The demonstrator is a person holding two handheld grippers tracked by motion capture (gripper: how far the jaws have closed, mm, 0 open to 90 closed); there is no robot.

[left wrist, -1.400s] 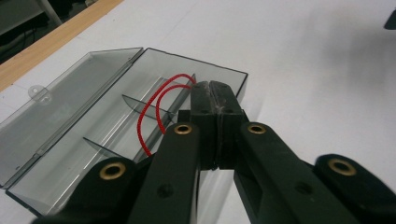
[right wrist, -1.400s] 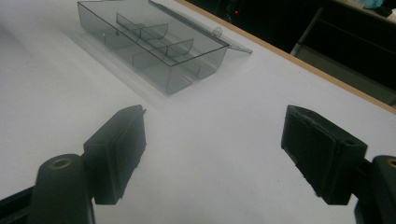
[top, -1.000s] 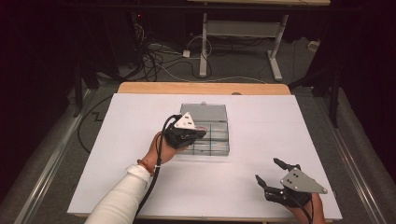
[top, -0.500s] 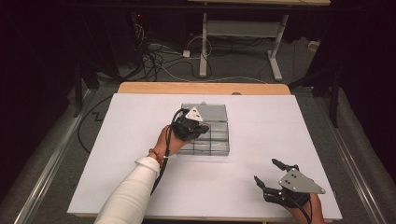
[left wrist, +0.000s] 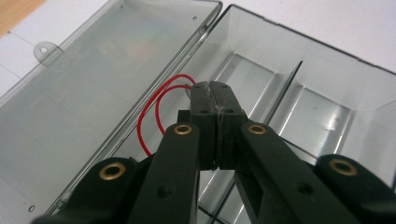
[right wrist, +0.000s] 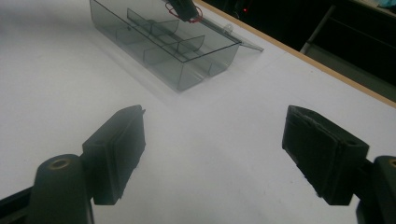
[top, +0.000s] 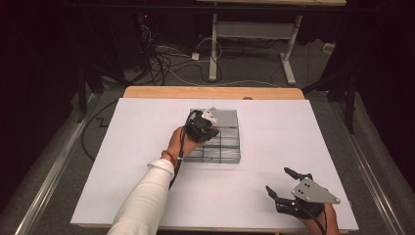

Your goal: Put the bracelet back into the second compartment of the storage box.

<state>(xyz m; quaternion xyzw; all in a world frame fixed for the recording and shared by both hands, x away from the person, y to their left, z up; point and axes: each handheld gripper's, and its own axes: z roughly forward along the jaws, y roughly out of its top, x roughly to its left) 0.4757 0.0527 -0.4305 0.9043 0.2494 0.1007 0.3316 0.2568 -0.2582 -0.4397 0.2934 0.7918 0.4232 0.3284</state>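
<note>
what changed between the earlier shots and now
The left gripper, shut on a red loop of thread, moved forward over the open clear box, toward its far compartments by the lid. The right gripper stayed open at the near right of the table; the box did not shift.

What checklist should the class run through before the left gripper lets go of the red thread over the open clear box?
1. Left gripper shut on the red thread: ok, the fingers meet with the thread looping out beside them.
2. Clear box open: ok, its lid lies flat on the table.
3. Compartment below the tips free: ok, the ones in sight look bare.
4. Thread fully over a compartment: cannot tell, the loop hangs near the hinge edge.
5. Right gripper out of the way: ok, open and well apart from the box.
</note>
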